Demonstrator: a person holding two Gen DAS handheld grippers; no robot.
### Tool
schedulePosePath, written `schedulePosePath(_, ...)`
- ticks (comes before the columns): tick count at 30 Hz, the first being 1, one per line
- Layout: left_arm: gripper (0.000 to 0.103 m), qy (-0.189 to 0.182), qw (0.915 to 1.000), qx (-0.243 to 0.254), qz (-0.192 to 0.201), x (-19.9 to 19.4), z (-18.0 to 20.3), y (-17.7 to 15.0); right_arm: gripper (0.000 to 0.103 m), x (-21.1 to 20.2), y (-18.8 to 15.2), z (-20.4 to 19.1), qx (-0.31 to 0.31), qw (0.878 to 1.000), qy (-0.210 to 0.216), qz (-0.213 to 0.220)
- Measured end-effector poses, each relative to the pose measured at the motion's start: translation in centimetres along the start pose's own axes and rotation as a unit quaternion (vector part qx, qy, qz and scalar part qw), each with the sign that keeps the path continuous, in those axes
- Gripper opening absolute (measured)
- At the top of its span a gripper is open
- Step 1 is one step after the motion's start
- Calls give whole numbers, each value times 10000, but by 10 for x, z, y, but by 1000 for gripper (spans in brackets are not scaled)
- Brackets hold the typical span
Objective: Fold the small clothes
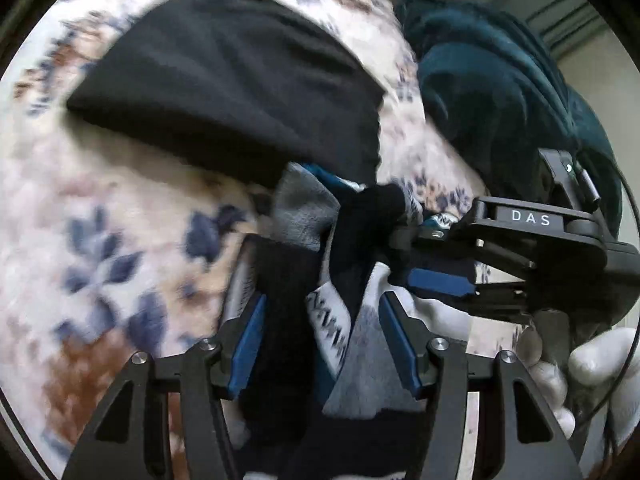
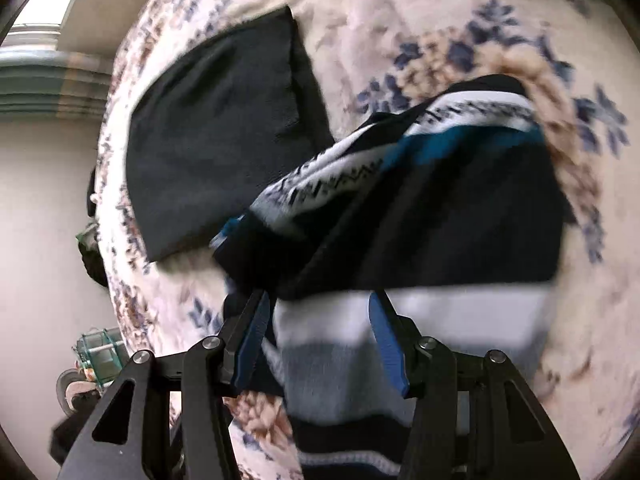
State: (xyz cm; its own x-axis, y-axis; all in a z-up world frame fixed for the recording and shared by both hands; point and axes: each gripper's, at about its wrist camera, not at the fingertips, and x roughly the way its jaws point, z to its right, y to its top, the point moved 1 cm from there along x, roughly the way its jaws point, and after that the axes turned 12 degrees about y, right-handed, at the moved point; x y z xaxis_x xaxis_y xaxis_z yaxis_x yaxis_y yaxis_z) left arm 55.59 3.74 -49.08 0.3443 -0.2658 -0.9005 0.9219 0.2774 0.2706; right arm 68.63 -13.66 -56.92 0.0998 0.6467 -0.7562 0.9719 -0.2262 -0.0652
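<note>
Both views are smeared by motion blur, so fine detail in the fabrics is hard to read. At the left of the left wrist view a folded black garment point(image 1: 224, 92) lies flat on the floral blanket point(image 1: 92, 216); its folds cannot be counted. In the middle, the left gripper point(image 1: 320, 340) points steeply down with its blue pads point(image 1: 248, 344) spread; the patterned garment point(image 1: 340, 320), black, grey, white and teal, hangs bunched between them; whether either pad presses on it cannot be told. To the right a dark teal cloth point(image 1: 500, 92) lies heaped, its far side cut off by the lens rim; below it the right gripper point(image 1: 436, 276) reaches in sideways among the bunched fabric, its fingertips partly buried; a white-gloved hand point(image 1: 592, 364) holds it, cut off at the frame's edge.

In the right wrist view the black garment point(image 2: 216, 152) sits at left on the blanket point(image 2: 440, 12); the right gripper point(image 2: 316, 340) tilts steeply down, jaws apart, with the patterned garment point(image 2: 420, 184) draped across and between the pads point(image 2: 386, 344); contact is unclear; the garment's lower end runs out of the frame.
</note>
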Motion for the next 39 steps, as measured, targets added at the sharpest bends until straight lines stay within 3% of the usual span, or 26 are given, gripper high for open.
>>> schedulePosePath(2,55,-103,9997,-145,-152,11,-3,0,54,18,11,4,-58,9999,2,-152)
schedulePosePath(3,55,-107,9996,-191,-193,13,-5,-2,45,24,14,6,-100,9997,-36,-203)
schedulePosePath(4,55,-102,9994,-254,-229,15,-8,-4,16,29,16,8,-144,9996,-103,-226)
schedulePosePath(5,55,-68,9993,-297,-233,14,-11,-6,7,32,16,11,-192,9994,-156,-254)
schedulePosePath(12,55,20,9993,-352,134,-28,-25,-39,4,0,9,-5,-562,9982,193,92)
schedulePosePath(16,55,-158,9993,-311,-148,-26,-27,-57,4,-9,3,-25,-712,9970,293,127)
schedulePosePath(18,54,207,9996,-46,-206,-16,-25,-64,4,-5,2,-33,-830,9963,194,111)
schedulePosePath(20,43,411,9989,128,-169,-12,-25,-67,4,-1,2,-37,-872,9961,122,74)
schedulePosePath(21,24,418,9989,161,-132,-13,-25,-67,4,1,2,-39,-879,9961,102,51)
schedulePosePath(22,12,379,9991,155,-94,-15,-27,-68,4,2,2,-41,-899,9959,51,39)
schedulePosePath(24,5,359,9993,100,-1,-20,-29,-68,4,3,3,-45,-922,9957,-36,72)
schedulePosePath(27,3,277,9993,-249,92,-30,-43,-68,4,0,-2,-54,-1014,9948,-21,82)
schedulePosePath(30,3,543,9968,-593,9,-25,-70,-70,4,2,-5,-67,-1152,9933,-19,63)
schedulePosePath(32,3,451,9954,-836,-142,-20,-85,-67,4,14,-4,-72,-1255,9920,-129,39)
schedulePosePath(35,7,188,9938,-1083,-140,-32,-94,-64,4,48,1,-73,-1380,9890,-467,-245)
schedulePosePath(36,17,119,9938,-1098,-114,-37,-93,-62,4,55,1,-72,-1425,9877,-524,-382)
schedulePosePath(37,38,41,9942,-1075,-53,-44,-90,-59,6,61,1,-70,-1437,9864,-556,-572)
schedulePosePath(39,67,-123,9945,-1038,68,-51,-81,-53,10,56,3,-64,-1299,9883,-398,-691)
